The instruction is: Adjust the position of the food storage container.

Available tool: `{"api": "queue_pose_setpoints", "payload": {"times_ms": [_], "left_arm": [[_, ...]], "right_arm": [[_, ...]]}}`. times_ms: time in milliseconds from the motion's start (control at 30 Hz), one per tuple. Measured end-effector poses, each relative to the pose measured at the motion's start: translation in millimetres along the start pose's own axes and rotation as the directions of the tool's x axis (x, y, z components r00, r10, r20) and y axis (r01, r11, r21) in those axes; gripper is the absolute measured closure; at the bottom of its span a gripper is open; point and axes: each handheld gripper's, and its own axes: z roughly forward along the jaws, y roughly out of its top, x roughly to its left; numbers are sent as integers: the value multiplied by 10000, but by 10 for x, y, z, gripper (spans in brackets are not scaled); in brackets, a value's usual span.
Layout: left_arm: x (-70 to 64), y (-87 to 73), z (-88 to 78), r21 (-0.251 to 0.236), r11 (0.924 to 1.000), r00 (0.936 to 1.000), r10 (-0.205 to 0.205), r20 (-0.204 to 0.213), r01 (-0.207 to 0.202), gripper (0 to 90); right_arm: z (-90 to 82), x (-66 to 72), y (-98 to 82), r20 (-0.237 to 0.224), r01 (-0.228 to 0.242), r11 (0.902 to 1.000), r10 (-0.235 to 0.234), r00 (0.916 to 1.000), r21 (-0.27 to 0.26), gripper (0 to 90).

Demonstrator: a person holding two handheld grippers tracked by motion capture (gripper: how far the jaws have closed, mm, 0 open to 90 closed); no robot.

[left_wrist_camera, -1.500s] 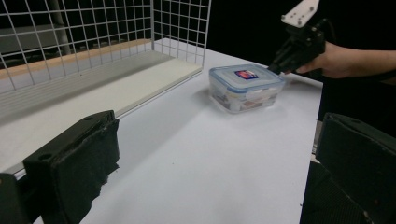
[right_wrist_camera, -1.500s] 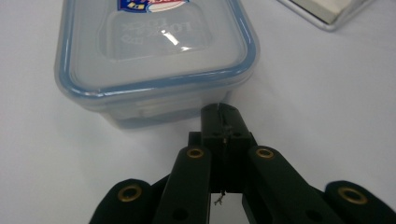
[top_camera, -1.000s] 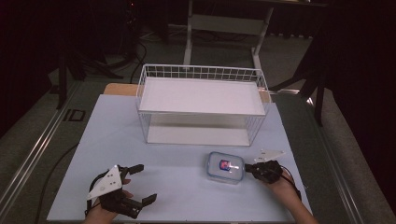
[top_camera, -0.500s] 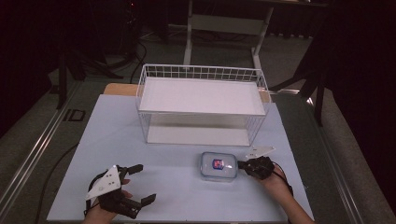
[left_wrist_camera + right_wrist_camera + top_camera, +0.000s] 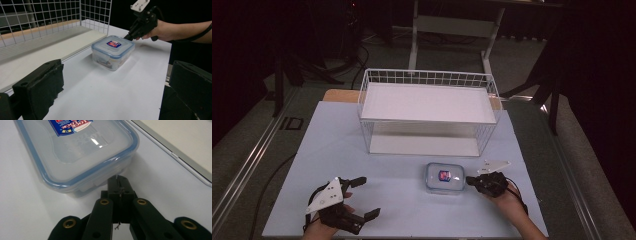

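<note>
A clear plastic box with a blue-rimmed lid and a red and blue label [image 5: 444, 177] [image 5: 112, 51] [image 5: 75, 150] stands on the white table [image 5: 387, 150], in front of the wire basket. My right gripper [image 5: 469, 181] [image 5: 126, 37] [image 5: 118, 180] is shut, with nothing between its jaws. Its tip touches the box's right side just under the lid rim. My left gripper [image 5: 368, 197] [image 5: 112, 95] rests at the near left of the table, open and holding nothing, well apart from the box.
A white wire basket [image 5: 427, 77] with a white board in it stands across the middle of the table behind the box. Beyond the table are a dark floor and a desk frame [image 5: 452, 25]. The table's right edge runs close to my right hand [image 5: 512, 205].
My right gripper has edged a little to the left, and the box has slid slightly left with it. The left gripper has stayed where it was.
</note>
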Motion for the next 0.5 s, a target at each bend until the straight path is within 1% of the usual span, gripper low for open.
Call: {"api": "queue_pose_setpoints", "payload": {"times_ms": [167, 200, 333, 400, 500], "left_arm": [[8, -6, 4, 2, 10000, 10000, -52, 20, 52, 5], [7, -6, 7, 11, 10000, 10000, -44, 7, 44, 4], [3, -10, 13, 47, 10000, 10000, -37, 37, 37, 5], [-2, -10, 17, 69, 10000, 10000, -18, 48, 17, 5], [-2, -10, 17, 76, 10000, 10000, -24, 70, 24, 4]], "right_arm": [[62, 3, 52, -46, 37, 10000, -37, 10000, 17, 900], [100, 14, 87, -131, 95, 10000, -95, 9999, 24, 900], [160, 41, 130, -187, 171, 9998, -169, 9997, 74, 900], [230, 78, 180, -348, 190, 9998, -190, 9992, -11, 900], [247, 93, 199, -357, 254, 9997, -254, 9990, 6, 900]]}}
